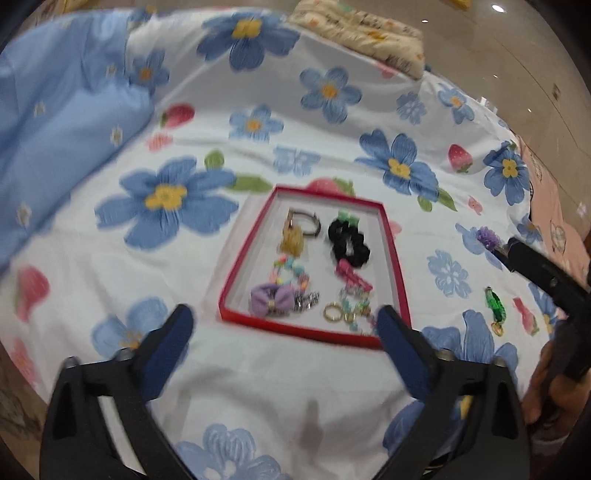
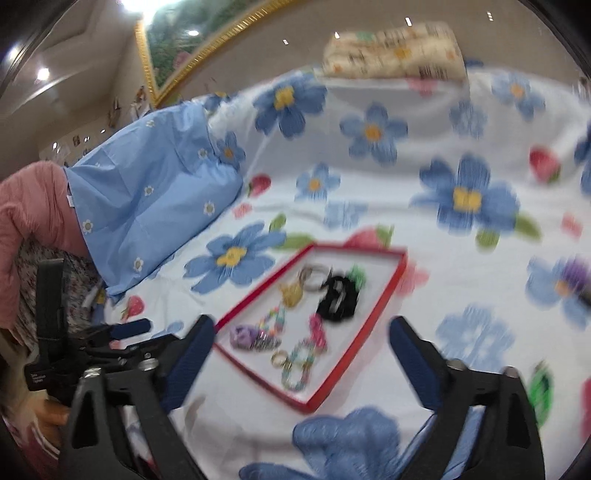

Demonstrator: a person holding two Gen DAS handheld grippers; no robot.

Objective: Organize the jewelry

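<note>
Red tray (image 1: 397, 258) of trinkets on the flowered bed (image 1: 295, 387)

Left gripper (image 1: 284, 325) and right gripper (image 2: 301, 341) both hover with fingers spread (nothing held); a green charm (image 1: 495, 308) lies beside the tray's right edge.

My left camera sits just behind my left gripper (image 1: 284, 325) and looks down and forward at the flowered bedsheet (image 1: 258, 387). The red tray (image 1: 236, 273) is near, right in the middle. My right camera sits behind my right gripper (image 2: 301, 336) and looks from farther right, so the tray (image 2: 373, 321) looks slanted. Both see the tray, the blue pillow (image 1: 66, 110) and the folded cloth (image 1: 369, 29) far away.
</note>
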